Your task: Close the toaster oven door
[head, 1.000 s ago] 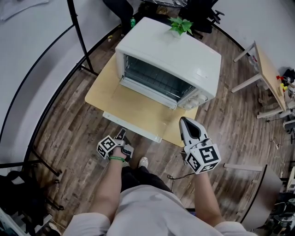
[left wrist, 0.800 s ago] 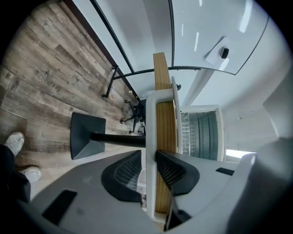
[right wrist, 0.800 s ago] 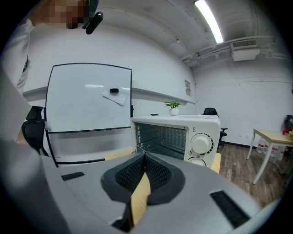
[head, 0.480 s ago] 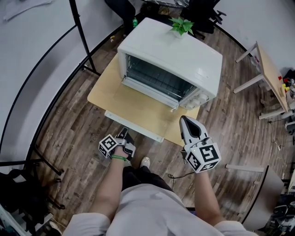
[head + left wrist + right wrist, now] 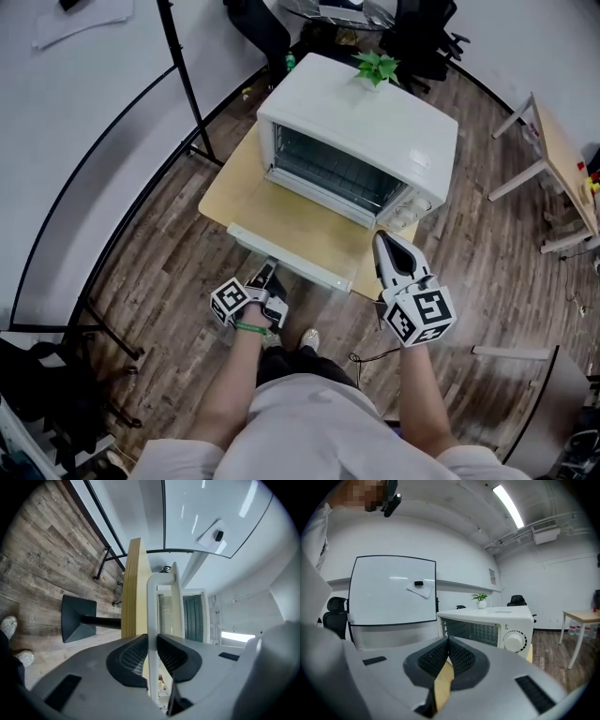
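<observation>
The left tongs (image 5: 151,645) clamp the white handle (image 5: 153,597) of the door (image 5: 305,239), which lies dropped flat toward the person, its long axis running across the toaster oven (image 5: 375,122). The right tongs (image 5: 447,645), pinched together on nothing, hover near the door's right end. The hinge lies beyond the handle, so the swing likely goes up and away, above a wooden worktop (image 5: 232,192) on a plank floor (image 5: 141,253).
</observation>
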Available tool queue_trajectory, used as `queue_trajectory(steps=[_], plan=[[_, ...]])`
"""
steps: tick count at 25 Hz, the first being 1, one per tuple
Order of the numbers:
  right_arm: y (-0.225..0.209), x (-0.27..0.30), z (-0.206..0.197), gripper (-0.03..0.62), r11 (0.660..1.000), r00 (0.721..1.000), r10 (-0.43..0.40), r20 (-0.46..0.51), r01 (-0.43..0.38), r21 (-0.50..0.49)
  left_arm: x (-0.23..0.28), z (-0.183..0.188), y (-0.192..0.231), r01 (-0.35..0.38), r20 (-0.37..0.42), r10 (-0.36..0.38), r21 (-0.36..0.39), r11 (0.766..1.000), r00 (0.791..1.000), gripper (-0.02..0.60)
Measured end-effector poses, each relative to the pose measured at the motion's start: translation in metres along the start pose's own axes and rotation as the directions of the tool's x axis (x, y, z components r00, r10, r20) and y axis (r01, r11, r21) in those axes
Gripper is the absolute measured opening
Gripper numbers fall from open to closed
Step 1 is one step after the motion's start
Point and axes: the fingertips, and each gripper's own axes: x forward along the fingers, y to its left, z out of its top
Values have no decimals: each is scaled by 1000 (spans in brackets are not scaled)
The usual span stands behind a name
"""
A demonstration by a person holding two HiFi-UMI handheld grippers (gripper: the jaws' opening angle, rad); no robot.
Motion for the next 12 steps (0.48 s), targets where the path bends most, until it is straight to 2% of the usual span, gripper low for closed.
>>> queue_trajectory(steps=[7, 12], plan=[[2, -2, 17, 0, 1000, 999, 1, 54, -1, 9, 0, 3, -46, 107, 0, -107, 26, 994, 994, 66], [2, -4, 24, 0, 1000, 997, 0, 83, -1, 13, 15, 6, -89, 213, -4, -213, 34, 976, 977, 92]])
